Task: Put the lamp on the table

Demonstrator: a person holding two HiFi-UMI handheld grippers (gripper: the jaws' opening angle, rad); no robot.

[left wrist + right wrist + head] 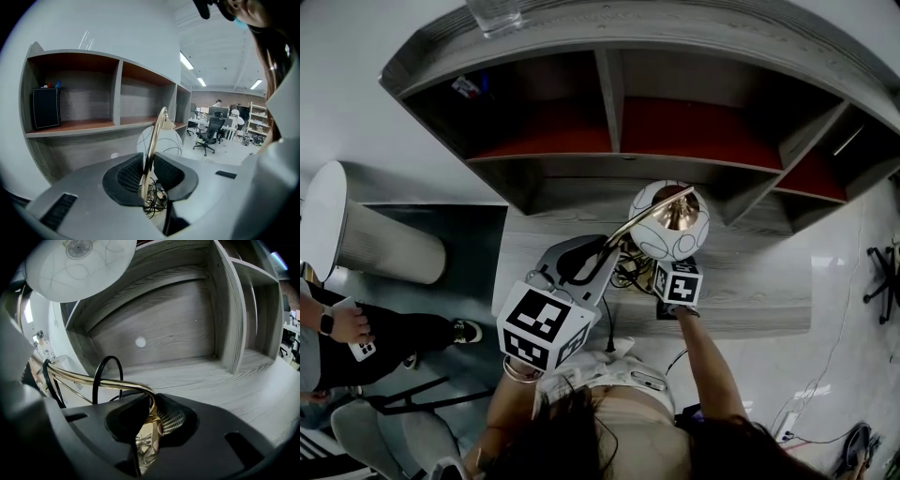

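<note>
While its jaws press narrow on the lamp's thin brass arm point(151, 140), the left hand-held gripper point(149, 171) holds that arm upright between its ribbed black pads, about midway along its length. A tangle of black cables point(154, 200) hangs just below the jaws. The right hand-held gripper point(151, 420) is likewise clamped on brass, gripping the lower end of the arm where it curves over and turns down. A black cable loop point(104, 373) stands just behind that bend.

From the head view both grippers sit close together, the left one lower and nearer the person, with the lamp point(668, 223) between and beyond them. Its round white shade point(79, 261), marked with thin dark lines, hangs at the far end of the arm. The lamp is held over the grey wood-grain desk point(759, 281), near the desk's middle. No view shows whether its base touches the surface.

Behind the desk rises a grey shelf unit point(614, 94) with reddish boards inside. A black box point(46, 108) stands in its left compartment. Farther off to the right, an office chair point(209, 133) stands on the open floor.
</note>
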